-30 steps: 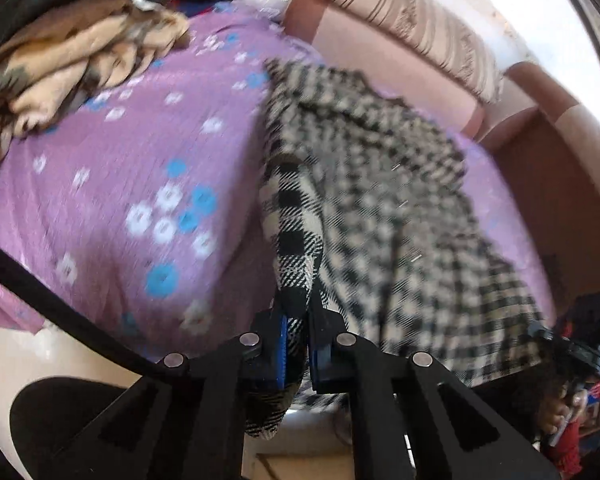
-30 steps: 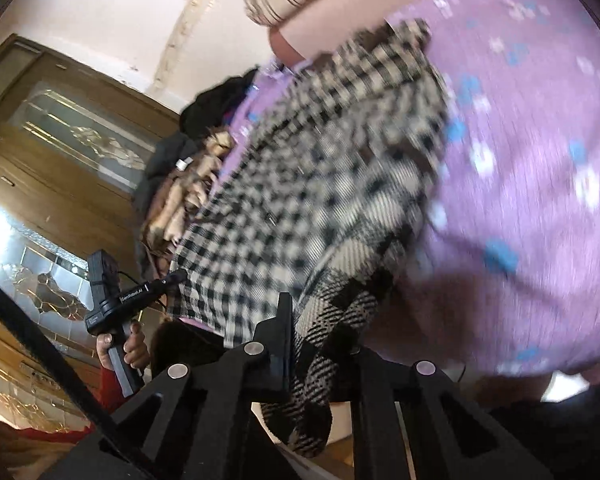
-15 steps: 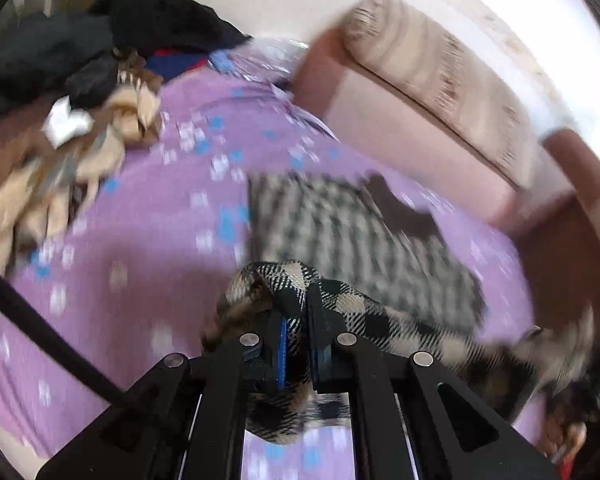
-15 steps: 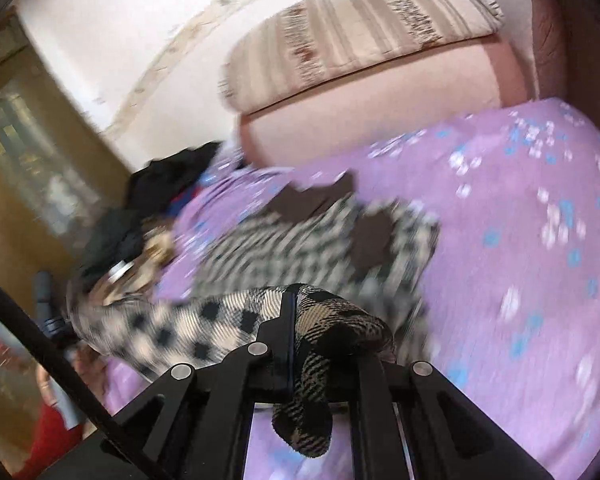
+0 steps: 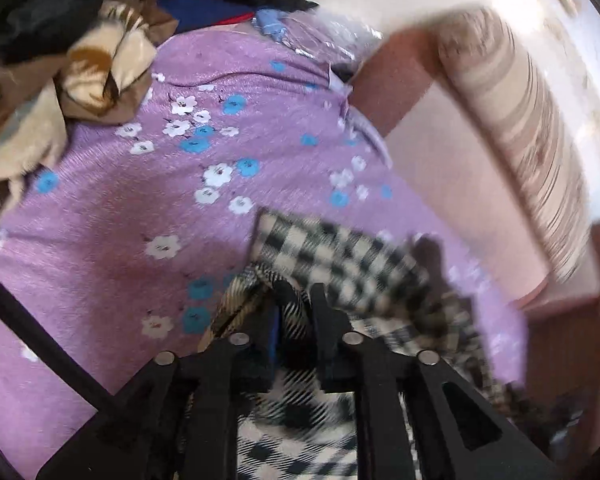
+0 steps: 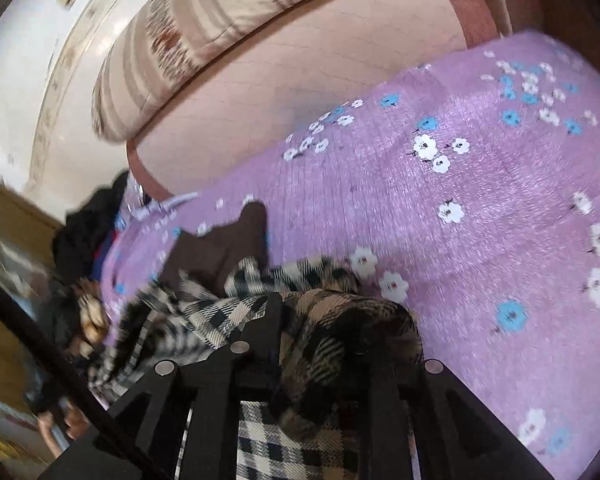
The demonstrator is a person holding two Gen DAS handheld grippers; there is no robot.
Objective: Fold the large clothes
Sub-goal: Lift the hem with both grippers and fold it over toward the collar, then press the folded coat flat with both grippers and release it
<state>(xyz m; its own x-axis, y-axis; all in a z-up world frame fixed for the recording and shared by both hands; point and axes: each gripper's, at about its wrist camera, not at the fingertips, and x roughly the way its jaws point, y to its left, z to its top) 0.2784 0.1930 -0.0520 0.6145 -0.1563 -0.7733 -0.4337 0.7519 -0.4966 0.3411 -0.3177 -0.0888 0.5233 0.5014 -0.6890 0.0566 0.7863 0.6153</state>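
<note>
While the checked garment (image 5: 340, 264) lies bunched on the purple flowered bedspread (image 5: 120, 220), left gripper (image 5: 296, 300) jaws opening, cloth between them, right gripper (image 6: 320, 320) likewise loosening, fabric draped over it

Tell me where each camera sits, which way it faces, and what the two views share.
Left wrist: on the left claw, looking down along its fingers at the checked garment on the purple floral cover; the jaws are opening, cloth between them.
Right wrist: on the right claw, aimed down at the same garment; jaws opening over bunched cloth; a hand shows lower left.
Shared: garment, cover, striped cushion.
</note>
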